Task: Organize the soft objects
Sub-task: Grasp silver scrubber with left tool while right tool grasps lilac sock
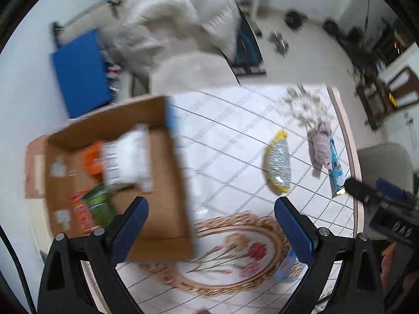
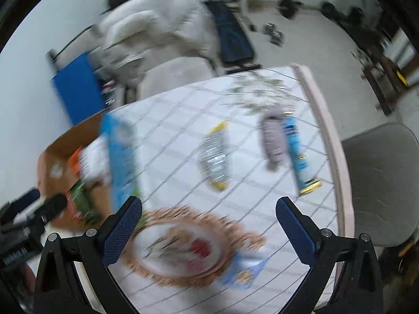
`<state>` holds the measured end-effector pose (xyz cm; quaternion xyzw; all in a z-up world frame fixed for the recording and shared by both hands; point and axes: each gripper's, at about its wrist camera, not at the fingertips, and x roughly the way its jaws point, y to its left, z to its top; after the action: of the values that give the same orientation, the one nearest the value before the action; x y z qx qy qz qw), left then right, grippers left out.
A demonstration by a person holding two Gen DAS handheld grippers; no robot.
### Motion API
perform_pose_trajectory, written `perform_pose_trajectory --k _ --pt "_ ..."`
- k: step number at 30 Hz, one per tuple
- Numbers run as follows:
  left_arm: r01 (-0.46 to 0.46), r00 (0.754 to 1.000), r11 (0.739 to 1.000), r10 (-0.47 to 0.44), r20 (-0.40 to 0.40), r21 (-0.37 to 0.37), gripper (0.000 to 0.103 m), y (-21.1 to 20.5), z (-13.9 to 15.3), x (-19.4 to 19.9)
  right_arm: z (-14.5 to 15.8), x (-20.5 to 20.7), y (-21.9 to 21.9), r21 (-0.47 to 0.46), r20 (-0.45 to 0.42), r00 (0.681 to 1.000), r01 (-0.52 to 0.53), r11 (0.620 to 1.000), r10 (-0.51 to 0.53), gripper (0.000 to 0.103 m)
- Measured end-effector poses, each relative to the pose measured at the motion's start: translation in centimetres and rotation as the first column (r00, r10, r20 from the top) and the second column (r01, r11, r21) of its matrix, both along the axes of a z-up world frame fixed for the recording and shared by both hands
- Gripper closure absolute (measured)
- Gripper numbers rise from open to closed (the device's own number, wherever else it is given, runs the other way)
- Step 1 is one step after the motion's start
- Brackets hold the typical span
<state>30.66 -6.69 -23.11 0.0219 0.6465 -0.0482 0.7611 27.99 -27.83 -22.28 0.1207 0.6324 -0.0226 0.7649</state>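
Note:
A cardboard box (image 1: pixel 167 183) sits at the table's left and holds a white packet (image 1: pixel 128 154), an orange item and a green packet (image 1: pixel 98 204). On the tablecloth lie a yellow-rimmed clear pouch (image 1: pixel 279 162), a mauve soft cloth (image 1: pixel 319 144) and a blue tube (image 1: pixel 335 164). My left gripper (image 1: pixel 210 225) is open and empty above the box's near right corner. My right gripper (image 2: pixel 209 225) is open and empty above the floral print; the pouch (image 2: pixel 216 157), cloth (image 2: pixel 273 138), tube (image 2: pixel 301 157) and box (image 2: pixel 60 157) lie ahead of it. Both views are blurred.
A small blue wrapper (image 1: pixel 286 270) lies by the floral oval (image 1: pixel 230 251). A grey chair (image 2: pixel 379 183) stands at the table's right edge. A white sofa (image 1: pixel 178 23) and a blue board (image 1: pixel 81 73) are beyond the table. The right gripper's body (image 1: pixel 379 196) shows at the right.

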Motion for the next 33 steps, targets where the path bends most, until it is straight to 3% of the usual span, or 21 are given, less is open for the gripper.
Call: perform_pose_trajectory --k 4,9,13,21,23,25,27,28,30,33 --pt "0.061 0.987 0.998 -0.063 -0.15 -0.015 0.004 -5.7 -6.7 3.8 -4.4 3.5 -4.8 0.025 -0.06 0.997 0.051 0.998 -0.049 0.0" --pt "0.105 0.959 0.994 -0.104 -0.262 -0.009 0.004 -10.1 -12.9 6.4 -9.2 6.8 -7.8 0.077 -0.149 0.987 0.065 0.995 -0.053 0.0" --pt "0.116 0.945 0.993 -0.111 -0.308 -0.002 0.005 -11.8 -16.3 7.2 -11.4 8.5 -8.7 0.068 -0.183 0.982 0.051 0.996 -0.037 0.001" --pt "0.149 0.93 0.988 -0.132 -0.343 0.025 0.013 -13.8 -19.7 7.1 -14.8 10.9 -9.0 0.046 -0.255 0.967 0.005 0.999 0.006 0.008" --pt "0.163 0.926 0.985 -0.135 -0.351 0.05 0.035 -14.1 -20.4 6.8 -15.5 11.2 -8.8 0.043 -0.268 0.963 -0.005 0.999 0.017 0.01" --pt "0.167 0.933 0.983 -0.135 -0.333 0.07 0.04 -14.0 -20.2 6.8 -16.0 11.4 -8.6 0.043 -0.283 0.959 -0.014 0.999 0.026 0.015" --pt "0.157 0.94 0.985 -0.127 -0.316 0.072 0.053 -13.7 -19.8 6.8 -16.6 11.4 -8.2 0.049 -0.297 0.954 -0.018 0.999 0.032 0.019" --pt "0.158 0.942 0.983 -0.124 -0.31 0.089 0.053 -13.5 -19.7 6.8 -16.9 11.5 -8.0 0.049 -0.306 0.952 -0.019 0.999 0.033 0.021" --pt "0.15 0.947 0.984 -0.117 -0.298 0.091 0.054 -13.0 -19.5 6.9 -18.1 11.6 -7.6 0.039 -0.338 0.941 -0.022 0.999 0.034 0.027" --pt "0.134 0.956 0.985 -0.1 -0.275 0.108 0.055 -12.2 -19.2 6.6 -19.4 11.6 -7.1 -0.005 -0.369 0.929 -0.031 1.0 0.027 0.051"
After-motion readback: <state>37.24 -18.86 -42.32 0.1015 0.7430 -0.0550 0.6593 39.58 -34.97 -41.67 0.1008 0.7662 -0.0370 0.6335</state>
